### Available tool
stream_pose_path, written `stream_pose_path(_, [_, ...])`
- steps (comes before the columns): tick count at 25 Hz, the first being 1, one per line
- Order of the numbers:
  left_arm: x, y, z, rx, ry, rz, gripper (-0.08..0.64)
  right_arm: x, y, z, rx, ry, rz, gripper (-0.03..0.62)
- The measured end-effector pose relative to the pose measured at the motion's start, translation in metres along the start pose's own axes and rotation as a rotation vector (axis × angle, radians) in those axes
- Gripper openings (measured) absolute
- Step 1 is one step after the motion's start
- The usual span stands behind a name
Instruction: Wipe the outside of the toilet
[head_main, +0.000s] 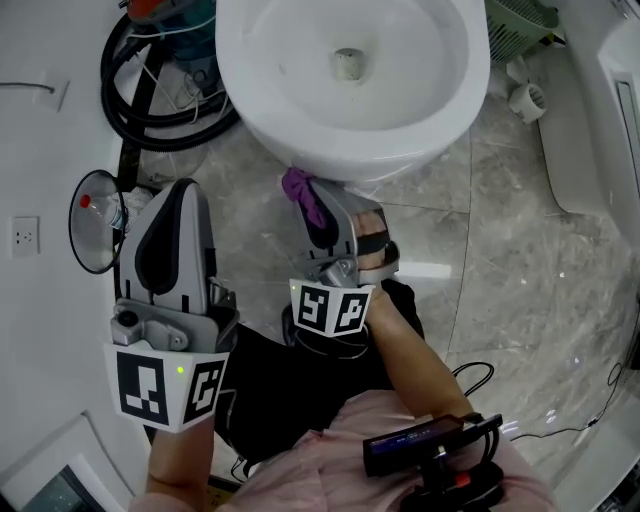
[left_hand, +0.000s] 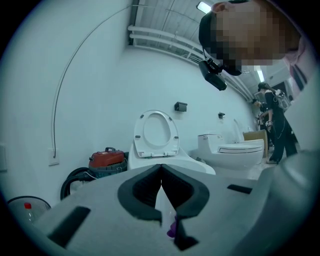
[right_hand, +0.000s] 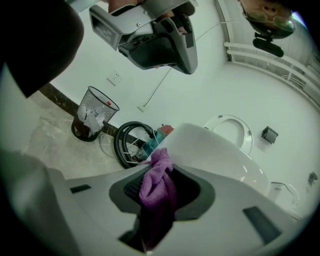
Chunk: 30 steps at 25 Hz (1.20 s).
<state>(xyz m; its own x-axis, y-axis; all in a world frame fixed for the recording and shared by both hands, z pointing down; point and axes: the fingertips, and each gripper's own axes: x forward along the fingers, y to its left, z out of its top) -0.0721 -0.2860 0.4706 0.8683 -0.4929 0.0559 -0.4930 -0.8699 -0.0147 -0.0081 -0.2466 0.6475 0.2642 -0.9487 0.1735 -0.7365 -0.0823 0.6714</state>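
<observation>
Two grippers, one cloth, one toilet close at hand. Right gripper nearly closed, pinching a purple cloth, with the cloth bunched at the jaw tips and set against the front of the toilet, just under the bowl's rim; actual contact hard to confirm. Left gripper pressed shut on nothing, held level, off to the left of the toilet's front.

Probably an early stage: no wet streak or wiped patch visible anywhere on the porcelain, so sides, base and back likely all left to do.

Also counted: one waste bin, one red vacuum and one black hose to the toilet's left, one raised seat, one second toilet farther off beside it.
</observation>
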Motion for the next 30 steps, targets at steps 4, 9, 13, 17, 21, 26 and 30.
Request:
stream_pose_path(4, [0.003,-0.008,-0.003,-0.002,0.003,-0.008,0.008,-0.01,-0.007,-0.009,0.008,-0.005,0.001,0.106])
stream_pose_path(9, [0.009,-0.019,-0.002,0.0,0.008,-0.021,0.008,-0.021,-0.023,-0.02,0.023,-0.002,-0.008,0.106])
stream_pose_path(13, [0.015,-0.031,-0.002,0.001,0.01,-0.039,0.008,-0.03,-0.036,-0.031,0.052,0.005,-0.016,0.106])
stream_pose_path(17, [0.02,-0.04,-0.002,0.0,0.012,-0.056,0.008,-0.039,-0.051,-0.042,0.071,0.017,-0.038,0.106])
stream_pose_path(21, [0.024,-0.046,-0.002,0.005,0.018,-0.067,0.008,-0.048,-0.07,-0.056,0.096,0.038,-0.077,0.104])
stream_pose_path(26, [0.03,-0.057,-0.004,0.009,0.022,-0.081,0.008,-0.057,-0.106,-0.086,0.122,0.088,-0.161,0.103])
stream_pose_path(30, [0.032,-0.064,-0.005,0.013,0.03,-0.089,0.008,-0.057,-0.135,-0.114,0.156,0.134,-0.226,0.101])
